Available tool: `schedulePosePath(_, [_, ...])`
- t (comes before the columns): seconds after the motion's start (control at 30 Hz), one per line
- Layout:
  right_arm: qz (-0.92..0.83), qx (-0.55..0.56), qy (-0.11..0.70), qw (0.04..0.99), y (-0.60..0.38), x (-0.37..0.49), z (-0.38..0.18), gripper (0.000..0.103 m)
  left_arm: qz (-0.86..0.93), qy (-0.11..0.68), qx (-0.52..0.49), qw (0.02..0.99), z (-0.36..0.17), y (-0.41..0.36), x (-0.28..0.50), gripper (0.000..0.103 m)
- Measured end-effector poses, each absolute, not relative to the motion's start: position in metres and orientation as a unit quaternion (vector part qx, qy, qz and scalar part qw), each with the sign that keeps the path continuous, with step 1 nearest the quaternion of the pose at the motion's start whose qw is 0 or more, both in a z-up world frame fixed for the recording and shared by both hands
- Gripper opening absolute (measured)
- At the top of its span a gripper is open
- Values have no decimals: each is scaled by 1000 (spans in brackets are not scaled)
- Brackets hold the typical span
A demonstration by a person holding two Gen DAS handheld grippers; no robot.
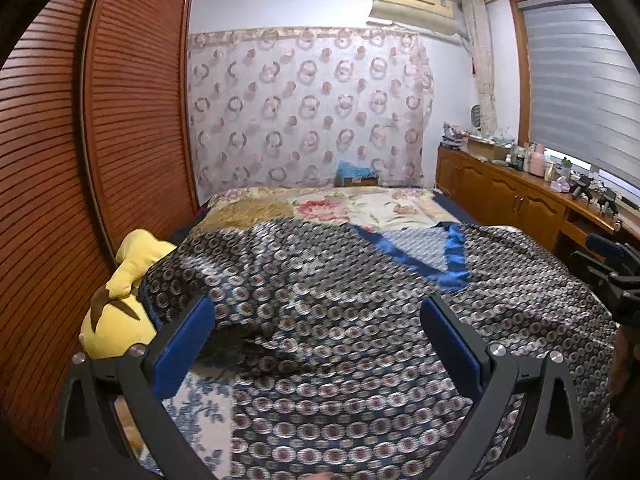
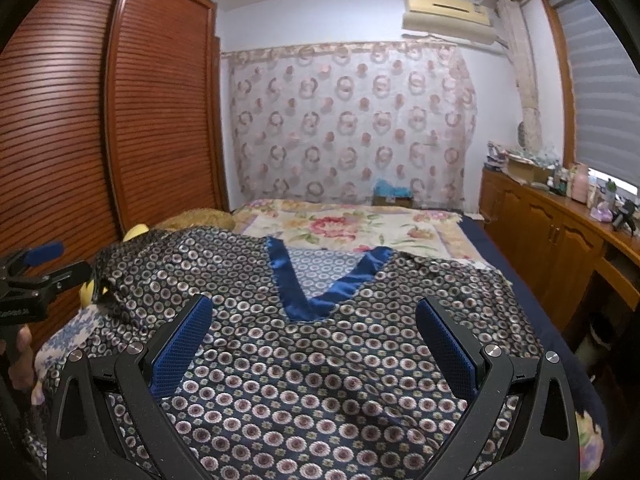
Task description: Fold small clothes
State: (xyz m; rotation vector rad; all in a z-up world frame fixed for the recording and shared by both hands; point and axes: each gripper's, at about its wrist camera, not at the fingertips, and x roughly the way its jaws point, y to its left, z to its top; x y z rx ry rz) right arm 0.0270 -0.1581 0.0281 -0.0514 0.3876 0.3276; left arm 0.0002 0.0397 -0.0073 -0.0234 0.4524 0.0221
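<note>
Lying spread on the bed (image 2: 476,236), the patterned top (image 2: 304,368) faces up, blue V-neck collar (image 2: 320,288) toward the far wall, cloth rumpled in places. Far left: wooden wardrobe (image 1: 100,140) with slatted doors. Yellow plush toy (image 1: 120,292) sits at the bed's left edge, just beside the top's left sleeve, partly under it. Left hand-held gripper (image 1: 316,344) hovers over the top's left half, blue pads wide apart, nothing between them. Right hand-held gripper (image 2: 314,340) hovers over the chest area just below the collar, jaws also spread, empty. Floral bedspread (image 1: 360,208) shows beyond the top. Patterned curtain (image 1: 308,104) covers the back wall. Air conditioner (image 1: 412,4) is mounted upper right. Wooden cabinet (image 1: 500,192) along the right wall carries small clutter, too small to tell apart.
</note>
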Motion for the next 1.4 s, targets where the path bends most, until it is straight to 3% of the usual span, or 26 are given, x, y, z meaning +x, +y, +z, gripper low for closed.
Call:
schedulePosePath(0.83, [247,-82,240,935,-74,65,4,103,25,301,-19,953,-51,147,33,102])
schedulePosePath(1.17, [292,-98,275,911,-49,67,-17,103,19,324,-74,943,-59,202,61,90])
schedulePosePath(1.4, [310,-104,289,900,-38,69,-25,103,7,342,-99,934,-67,219,85,73])
